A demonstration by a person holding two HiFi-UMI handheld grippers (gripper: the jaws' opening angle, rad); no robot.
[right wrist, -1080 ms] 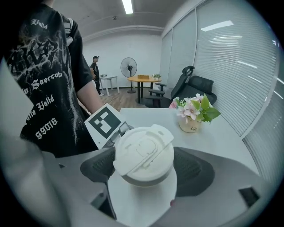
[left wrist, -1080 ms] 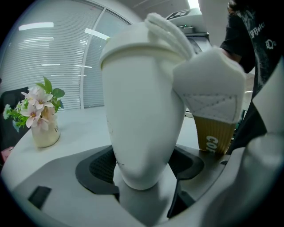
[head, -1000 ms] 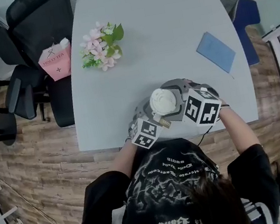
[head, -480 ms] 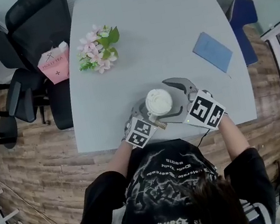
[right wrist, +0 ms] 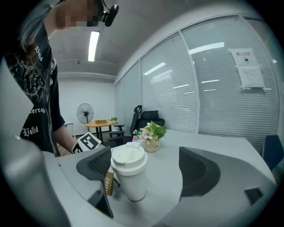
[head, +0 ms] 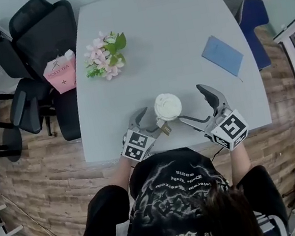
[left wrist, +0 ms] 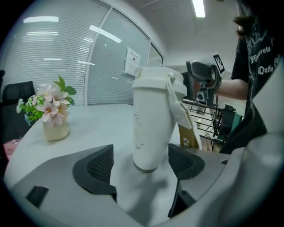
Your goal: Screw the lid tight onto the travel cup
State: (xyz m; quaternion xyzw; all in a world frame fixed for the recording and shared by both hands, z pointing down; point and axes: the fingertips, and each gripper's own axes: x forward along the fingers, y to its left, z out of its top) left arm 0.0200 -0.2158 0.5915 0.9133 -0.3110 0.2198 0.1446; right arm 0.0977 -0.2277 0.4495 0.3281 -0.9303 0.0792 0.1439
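Observation:
A white travel cup [head: 167, 107] stands upright near the table's front edge with its lid [right wrist: 128, 157] on. A brown tag [right wrist: 107, 186] hangs at its side. My left gripper [head: 149, 121] is just left of the cup. In the left gripper view the cup [left wrist: 151, 119] stands between the open jaws, with a gap at each pad. My right gripper [head: 195, 104] is to the cup's right and its jaws have just been opening. They now stand wide, and the cup [right wrist: 130, 177] is ahead near the left pad [right wrist: 100, 162], untouched.
A vase of pink flowers [head: 105, 54] stands at the table's far left. A blue notebook [head: 222, 55] lies at the right. A pink bag [head: 61, 72] rests on a black chair [head: 36, 32] left of the table. A blue chair [head: 254, 16] is at the right.
The right gripper has come off the lid, opened and swung back to the right. The left gripper has drawn back from the cup towards the table's edge. The cup has stayed put.

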